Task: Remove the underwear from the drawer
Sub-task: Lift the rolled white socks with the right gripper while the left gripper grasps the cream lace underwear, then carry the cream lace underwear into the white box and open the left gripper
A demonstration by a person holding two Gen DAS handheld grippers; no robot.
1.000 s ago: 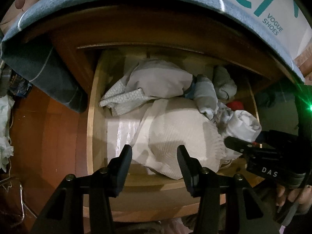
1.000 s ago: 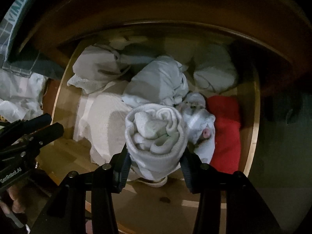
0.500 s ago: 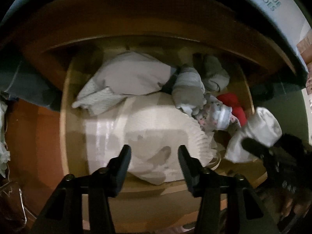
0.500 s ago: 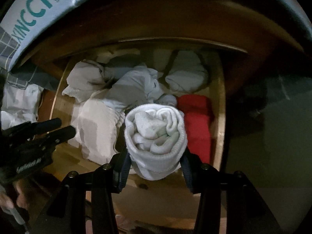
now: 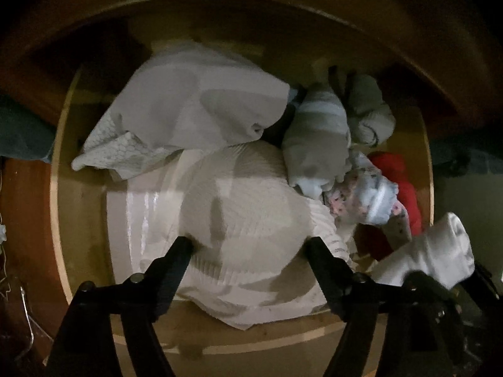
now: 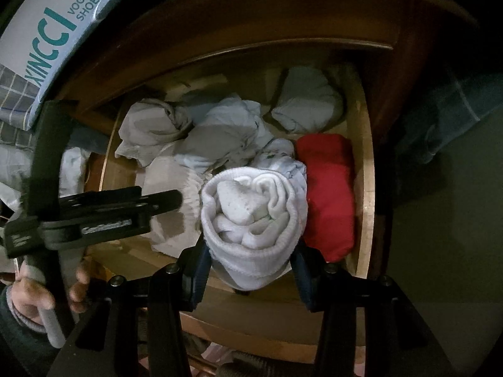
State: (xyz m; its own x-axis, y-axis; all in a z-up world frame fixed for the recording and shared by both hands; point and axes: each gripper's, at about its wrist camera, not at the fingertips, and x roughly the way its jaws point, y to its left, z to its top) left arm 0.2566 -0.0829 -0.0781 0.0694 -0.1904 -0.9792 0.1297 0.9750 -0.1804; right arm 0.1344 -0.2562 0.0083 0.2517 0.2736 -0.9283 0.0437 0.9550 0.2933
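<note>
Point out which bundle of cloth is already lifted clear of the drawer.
The white rolled bundle, clamped in the right gripper above the drawer's front edge. The red piece and the grey bundles lie inside.

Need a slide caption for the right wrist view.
Right hand-held gripper clamps a rolled white garment above the open drawer.

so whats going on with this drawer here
A person is emptying a wooden drawer of underwear with two handheld grippers. The right gripper is shut on a rolled white garment, held above the drawer's front edge. The left gripper hangs over a cream ribbed piece, its jaws opening with nothing pinched yet. A red piece and several pale bundles lie inside.
</note>
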